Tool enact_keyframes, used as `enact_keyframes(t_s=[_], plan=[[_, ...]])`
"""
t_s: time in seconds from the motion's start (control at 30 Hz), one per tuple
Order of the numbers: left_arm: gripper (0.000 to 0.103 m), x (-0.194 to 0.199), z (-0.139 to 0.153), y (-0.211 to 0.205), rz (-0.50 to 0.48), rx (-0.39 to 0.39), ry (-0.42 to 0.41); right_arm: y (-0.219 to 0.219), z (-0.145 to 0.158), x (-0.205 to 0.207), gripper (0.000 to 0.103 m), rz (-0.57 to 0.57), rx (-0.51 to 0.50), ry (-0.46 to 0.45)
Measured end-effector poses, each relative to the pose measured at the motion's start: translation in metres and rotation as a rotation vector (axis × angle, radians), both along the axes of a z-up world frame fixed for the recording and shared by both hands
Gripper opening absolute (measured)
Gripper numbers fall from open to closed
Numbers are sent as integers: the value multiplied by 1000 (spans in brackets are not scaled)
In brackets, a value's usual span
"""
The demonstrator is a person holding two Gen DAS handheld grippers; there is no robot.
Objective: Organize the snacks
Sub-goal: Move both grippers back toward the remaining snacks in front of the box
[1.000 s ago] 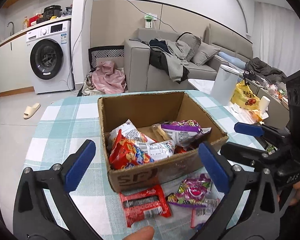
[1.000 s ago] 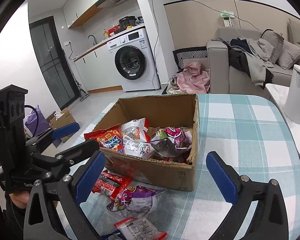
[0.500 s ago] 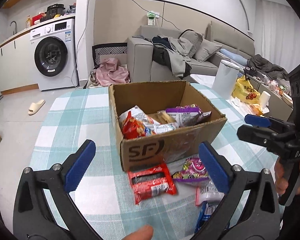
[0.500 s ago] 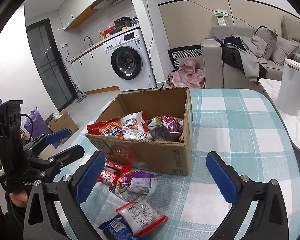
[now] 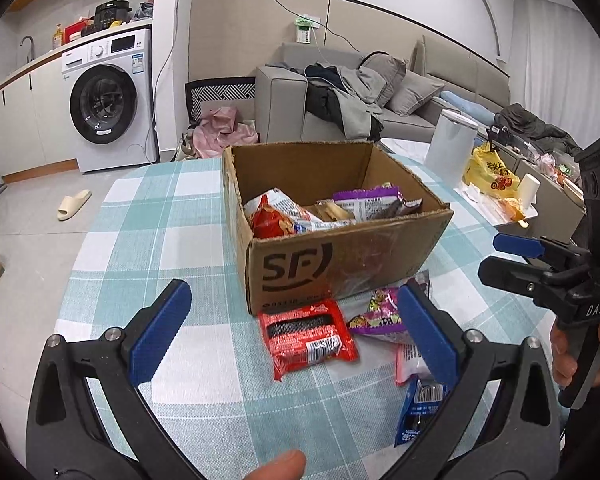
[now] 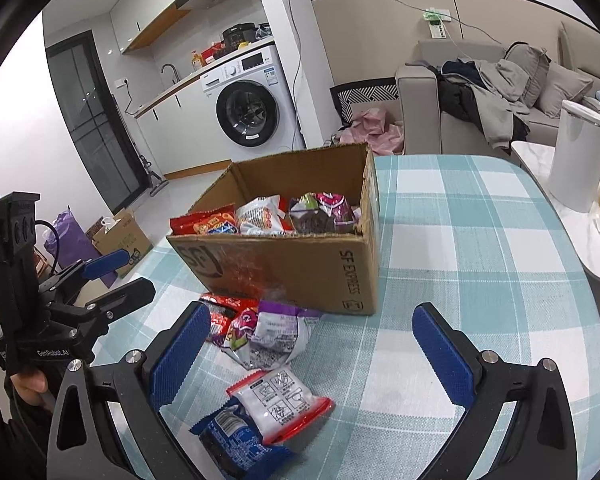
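An open cardboard box [image 5: 340, 264] [image 6: 300, 268] with several snack packets inside stands on the checked table. In front of it lie a red packet [image 5: 308, 336], a purple packet [image 5: 376, 314] [image 6: 272, 332], a white-and-red packet [image 6: 280, 404] and a blue packet [image 6: 236, 440] [image 5: 418, 412]. My left gripper [image 5: 292, 332] is open and empty, above the red packet. My right gripper [image 6: 312, 356] is open and empty, above the loose packets. Each gripper shows in the other's view, the right one [image 5: 516, 256] and the left one [image 6: 116, 276].
The table wears a teal checked cloth [image 6: 460, 240]. A white canister [image 6: 576, 152] and a yellow bag [image 5: 488, 172] stand on a side table to the right. A washing machine [image 5: 108, 104] and a sofa [image 5: 340, 92] are beyond the table.
Both grippers have pulled back from the box toward the table's near edge, so more loose packets show. Both stay open and empty.
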State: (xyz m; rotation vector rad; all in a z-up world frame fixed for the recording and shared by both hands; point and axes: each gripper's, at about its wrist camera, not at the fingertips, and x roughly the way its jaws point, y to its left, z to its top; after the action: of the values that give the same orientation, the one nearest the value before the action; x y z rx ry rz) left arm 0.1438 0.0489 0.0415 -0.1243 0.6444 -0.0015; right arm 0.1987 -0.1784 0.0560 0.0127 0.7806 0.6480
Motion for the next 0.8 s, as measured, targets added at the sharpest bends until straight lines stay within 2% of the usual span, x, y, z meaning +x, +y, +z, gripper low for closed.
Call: enact_keyframes(t_s=[0.57, 0.8], plan=[[103, 14, -28, -6, -5, 17, 71, 12, -25, 5, 103, 29, -14, 57], [103, 23, -40, 4, 23, -5, 99, 26, -40, 9, 103, 36, -28, 96]])
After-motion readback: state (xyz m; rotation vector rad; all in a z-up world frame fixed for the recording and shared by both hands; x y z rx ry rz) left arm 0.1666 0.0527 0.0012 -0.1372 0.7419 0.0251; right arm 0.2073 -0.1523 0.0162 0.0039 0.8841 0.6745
